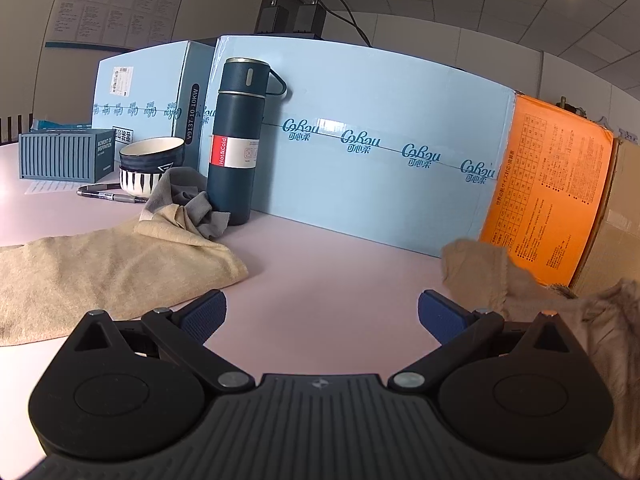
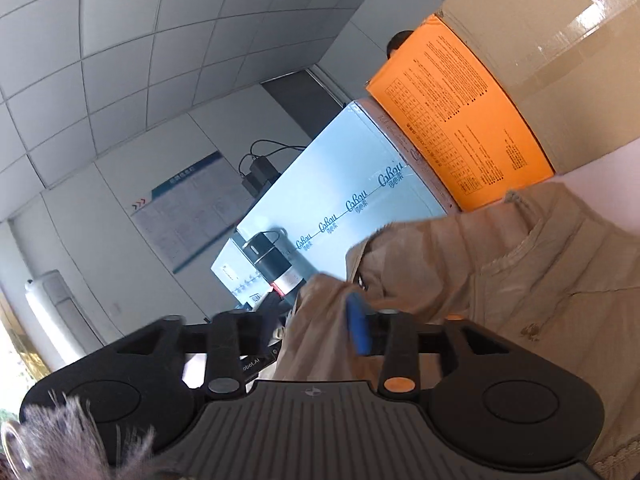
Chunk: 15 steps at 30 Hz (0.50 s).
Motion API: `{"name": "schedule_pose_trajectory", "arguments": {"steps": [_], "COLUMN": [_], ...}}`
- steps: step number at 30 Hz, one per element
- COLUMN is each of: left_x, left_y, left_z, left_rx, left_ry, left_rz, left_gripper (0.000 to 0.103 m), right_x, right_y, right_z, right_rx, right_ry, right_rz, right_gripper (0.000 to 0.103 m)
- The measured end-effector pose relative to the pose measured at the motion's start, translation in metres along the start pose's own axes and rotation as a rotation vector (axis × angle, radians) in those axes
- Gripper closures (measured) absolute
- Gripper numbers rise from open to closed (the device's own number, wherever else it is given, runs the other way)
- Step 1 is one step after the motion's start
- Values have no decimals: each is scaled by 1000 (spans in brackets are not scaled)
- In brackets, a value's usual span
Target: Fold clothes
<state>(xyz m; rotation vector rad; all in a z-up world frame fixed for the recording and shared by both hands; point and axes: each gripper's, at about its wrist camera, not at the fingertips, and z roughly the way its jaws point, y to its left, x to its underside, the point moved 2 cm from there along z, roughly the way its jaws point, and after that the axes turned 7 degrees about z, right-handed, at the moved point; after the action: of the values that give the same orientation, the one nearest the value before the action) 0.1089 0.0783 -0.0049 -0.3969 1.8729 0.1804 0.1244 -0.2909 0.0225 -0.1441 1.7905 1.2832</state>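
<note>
A tan garment (image 2: pixel 520 264) lies bunched at the right of the pale pink table (image 1: pixel 320 256), in front of the orange box. One fold of the garment rises between the fingers of my right gripper (image 2: pixel 290 314) and drapes against the blue right pad (image 2: pixel 358 328). The jaws stand apart and do not pinch it. The view is strongly rolled. My left gripper (image 1: pixel 322 316) hovers low over bare table, open and empty, with the tan garment (image 1: pixel 500 276) just right of it. A beige cloth (image 1: pixel 100 272) lies flat at left, a grey cloth (image 1: pixel 188 196) crumpled behind it.
A dark blue thermos (image 1: pixel 236 140), a striped bowl (image 1: pixel 152 164), a pen (image 1: pixel 112 196) and a slatted grey box (image 1: pixel 64 156) stand at back left. Light blue cartons (image 1: pixel 360 140), an orange box (image 1: pixel 552 184) and a cardboard box (image 1: pixel 624 208) wall the back. Grey fur trim (image 2: pixel 80 436) shows by the right gripper.
</note>
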Motion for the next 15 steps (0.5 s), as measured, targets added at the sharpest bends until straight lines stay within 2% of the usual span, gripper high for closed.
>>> {"name": "schedule_pose_trajectory", "arguments": {"steps": [3, 5, 7, 9, 10, 12, 13, 15], "left_x": [-1, -2, -3, -4, -3, -2, -1, 1], "left_y": [3, 5, 3, -5, -9, -17, -21, -26], "left_z": [-1, -4, -10, -18, -21, -28, -32, -36], "left_rx": [9, 81, 265, 520, 629, 740, 780, 792], "left_ry": [-4, -14, -24, -19, -17, -12, -9, 9], "left_rz": [-23, -60, -87, -81, -71, -35, -17, 3], "left_gripper": [0, 0, 0, 0, 0, 0, 0, 0], "right_x": [-3, -3, 0, 8, 12, 19, 25, 35], "right_y": [11, 17, 22, 22, 22, 22, 23, 26], "right_z": [-10, -9, -8, -9, -13, -23, -30, -37], "right_rx": [105, 303, 493, 589, 593, 554, 528, 498], "right_ry": [-41, -27, 5, 54, 71, 81, 78, 77], "right_rz": [-117, -267, -429, -558, -578, -570, -565, -570], "right_gripper": [24, 15, 14, 14, 13, 10, 6, 2]}}
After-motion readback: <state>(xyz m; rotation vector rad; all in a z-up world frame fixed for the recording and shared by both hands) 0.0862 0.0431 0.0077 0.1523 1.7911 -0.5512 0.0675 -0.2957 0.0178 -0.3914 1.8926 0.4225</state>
